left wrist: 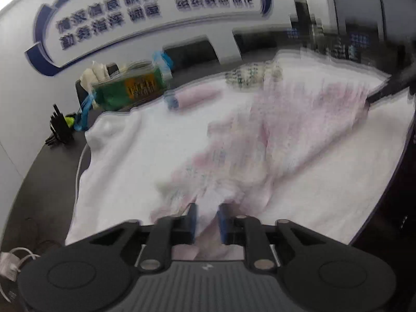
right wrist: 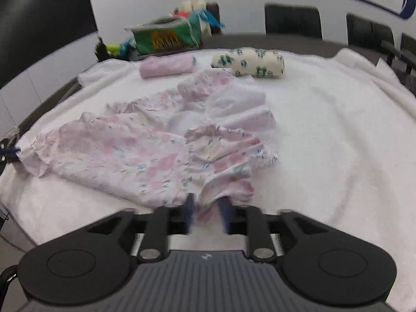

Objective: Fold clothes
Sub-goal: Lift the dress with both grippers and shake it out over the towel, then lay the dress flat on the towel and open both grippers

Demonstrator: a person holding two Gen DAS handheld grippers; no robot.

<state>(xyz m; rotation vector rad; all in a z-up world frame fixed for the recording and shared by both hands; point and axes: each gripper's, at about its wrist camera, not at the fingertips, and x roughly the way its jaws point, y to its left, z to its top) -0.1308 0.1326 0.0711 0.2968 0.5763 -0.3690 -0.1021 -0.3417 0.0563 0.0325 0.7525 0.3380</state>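
Observation:
A pink floral garment (right wrist: pixel 135 153) lies crumpled on the white towel (right wrist: pixel 325 135), stretched between the two grippers. My right gripper (right wrist: pixel 206 208) is shut on one edge of it near the front. My left gripper (left wrist: pixel 207 217) is shut on the opposite edge; the left wrist view is blurred, and the garment (left wrist: pixel 286 135) runs away from it toward the right gripper (left wrist: pixel 390 85) at the far right. The left gripper's tip also shows at the left edge of the right wrist view (right wrist: pixel 9 153).
A rolled pink cloth (right wrist: pixel 167 66) and a rolled white cloth with green print (right wrist: pixel 248 62) lie at the towel's far edge. Behind them stand a green bag (right wrist: pixel 166 37), blue plastic and a black object (left wrist: pixel 61 127) on the dark table (left wrist: pixel 39 182). Chairs line the wall.

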